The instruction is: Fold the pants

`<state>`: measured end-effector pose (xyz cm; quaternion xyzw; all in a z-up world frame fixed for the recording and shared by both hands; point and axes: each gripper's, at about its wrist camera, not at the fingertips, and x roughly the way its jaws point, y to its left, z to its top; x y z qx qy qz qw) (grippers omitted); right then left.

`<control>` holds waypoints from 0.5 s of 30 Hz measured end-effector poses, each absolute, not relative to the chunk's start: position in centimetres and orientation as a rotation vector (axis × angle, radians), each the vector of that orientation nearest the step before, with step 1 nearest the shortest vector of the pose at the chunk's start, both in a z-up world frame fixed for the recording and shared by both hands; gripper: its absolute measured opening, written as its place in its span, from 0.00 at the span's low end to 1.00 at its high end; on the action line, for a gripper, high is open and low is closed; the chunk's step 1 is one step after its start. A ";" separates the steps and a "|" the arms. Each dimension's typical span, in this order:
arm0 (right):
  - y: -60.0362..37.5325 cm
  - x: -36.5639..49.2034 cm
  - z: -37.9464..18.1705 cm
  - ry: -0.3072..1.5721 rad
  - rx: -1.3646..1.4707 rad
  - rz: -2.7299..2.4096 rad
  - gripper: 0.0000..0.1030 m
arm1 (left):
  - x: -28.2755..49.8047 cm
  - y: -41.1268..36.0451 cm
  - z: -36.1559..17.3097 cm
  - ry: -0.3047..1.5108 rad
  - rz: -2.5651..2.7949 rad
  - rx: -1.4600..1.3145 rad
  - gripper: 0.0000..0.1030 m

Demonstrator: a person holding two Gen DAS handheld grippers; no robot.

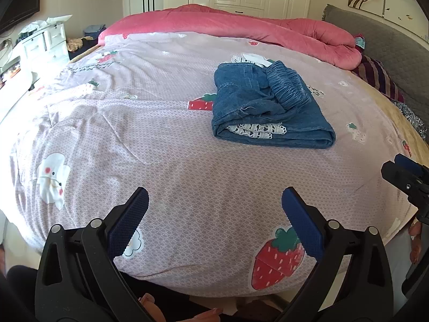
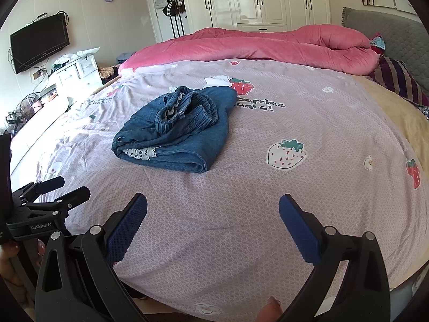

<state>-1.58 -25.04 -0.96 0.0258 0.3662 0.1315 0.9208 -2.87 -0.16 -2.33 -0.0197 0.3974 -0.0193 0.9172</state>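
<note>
Pants [image 2: 177,131]; television [image 2: 39,41] right-view only

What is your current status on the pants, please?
Left gripper open, empty. Right gripper open, empty. Pants folded on the bed, untouched. Nothing in the way.

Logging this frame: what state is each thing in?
Blue denim pants: folded into a bundle on the bed, held by neither gripper.
Left gripper: open, empty.
Right gripper: open, empty.
Pink quilt: rolled along the far side.
White wardrobe doors: shut.
</note>
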 end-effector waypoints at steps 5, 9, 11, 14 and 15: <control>-24.9 -1.6 -1.0 0.753 0.053 0.272 0.96 | -2.8 -0.2 -2.4 0.820 -0.037 -0.041 0.91; -24.8 -1.6 -1.0 0.754 0.052 0.271 0.96 | -2.8 -0.1 -2.4 0.821 -0.032 -0.041 0.91; -24.8 -1.6 -1.1 0.756 0.053 0.270 0.96 | -2.8 0.0 -2.4 0.823 -0.030 -0.041 0.91; -24.8 -1.6 -1.1 0.756 0.051 0.270 0.96 | -2.7 0.0 -2.5 0.827 -0.028 -0.041 0.91; -24.8 -1.6 -1.1 0.756 0.051 0.270 0.96 | -2.7 0.1 -2.5 0.827 -0.026 -0.041 0.91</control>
